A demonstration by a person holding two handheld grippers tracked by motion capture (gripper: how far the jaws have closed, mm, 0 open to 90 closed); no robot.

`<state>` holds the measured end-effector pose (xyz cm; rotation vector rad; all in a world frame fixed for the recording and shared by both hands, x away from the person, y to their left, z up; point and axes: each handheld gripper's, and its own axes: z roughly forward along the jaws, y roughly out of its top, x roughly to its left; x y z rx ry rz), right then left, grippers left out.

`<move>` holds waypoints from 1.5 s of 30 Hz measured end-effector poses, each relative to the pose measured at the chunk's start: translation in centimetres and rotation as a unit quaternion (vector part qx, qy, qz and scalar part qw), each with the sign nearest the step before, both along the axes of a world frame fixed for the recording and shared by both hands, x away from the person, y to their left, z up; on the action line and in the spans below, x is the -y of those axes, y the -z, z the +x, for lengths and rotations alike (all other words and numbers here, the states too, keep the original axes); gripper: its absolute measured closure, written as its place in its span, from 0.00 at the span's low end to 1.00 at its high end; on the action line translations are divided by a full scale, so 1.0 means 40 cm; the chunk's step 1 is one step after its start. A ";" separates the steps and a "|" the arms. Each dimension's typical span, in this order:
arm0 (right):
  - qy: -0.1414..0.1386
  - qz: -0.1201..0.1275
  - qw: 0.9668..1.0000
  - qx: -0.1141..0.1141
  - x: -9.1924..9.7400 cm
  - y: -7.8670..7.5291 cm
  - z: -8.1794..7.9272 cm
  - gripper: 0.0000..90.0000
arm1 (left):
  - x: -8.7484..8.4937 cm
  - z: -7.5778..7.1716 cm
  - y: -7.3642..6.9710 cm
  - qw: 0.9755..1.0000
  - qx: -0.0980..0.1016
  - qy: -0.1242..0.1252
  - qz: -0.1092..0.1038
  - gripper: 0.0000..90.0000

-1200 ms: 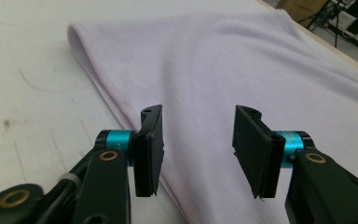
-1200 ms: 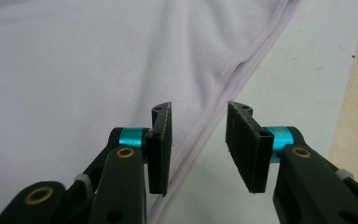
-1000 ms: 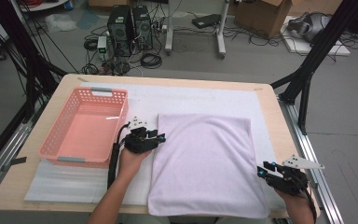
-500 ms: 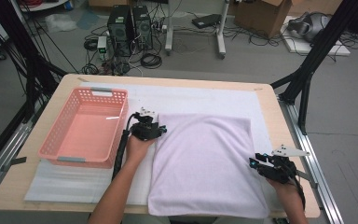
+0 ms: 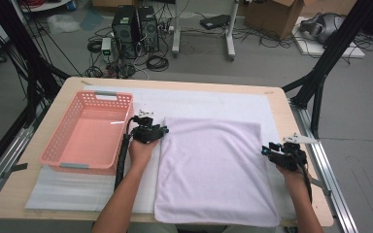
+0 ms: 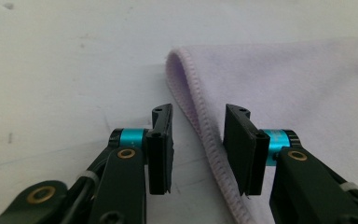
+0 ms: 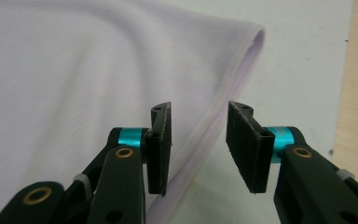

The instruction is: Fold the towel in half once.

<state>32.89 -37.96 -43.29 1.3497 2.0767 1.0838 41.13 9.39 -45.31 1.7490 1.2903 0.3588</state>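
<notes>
A lilac towel (image 5: 213,170) lies flat on the white mat (image 5: 199,102). My left gripper (image 5: 148,131) sits low at the towel's left edge, near its far left corner. In the left gripper view the stitched hem (image 6: 205,135) runs between the jaws of that gripper (image 6: 199,112); the jaws have just been closing, but the pads stand clear of the cloth. My right gripper (image 5: 279,153) is at the towel's right edge. In the right gripper view its jaws (image 7: 199,109) stand apart astride the edge of the towel (image 7: 74,70), without pressing it.
An empty pink basket (image 5: 87,131) stands on the left of the table, close beside my left gripper. The wooden table edge (image 5: 303,126) runs just right of my right gripper. Black frame posts, computers and cables are on the floor beyond.
My left gripper has moved away from the person to the towel's far left corner. My right gripper has moved forward and a little left along the towel's right edge.
</notes>
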 end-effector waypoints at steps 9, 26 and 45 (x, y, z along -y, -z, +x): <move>0.012 -0.012 0.999 -0.038 -0.021 0.035 0.166 0.91 | 0.021 -0.001 0.000 1.000 0.009 0.012 0.007 0.82; 0.053 -0.002 0.998 0.023 -0.002 -0.013 0.159 0.79 | 0.010 -0.002 -0.002 1.000 0.005 0.001 -0.007 0.82; -0.033 0.018 0.999 0.029 0.010 -0.061 0.040 0.45 | -0.013 -0.068 -0.058 0.988 0.086 0.111 -0.064 0.32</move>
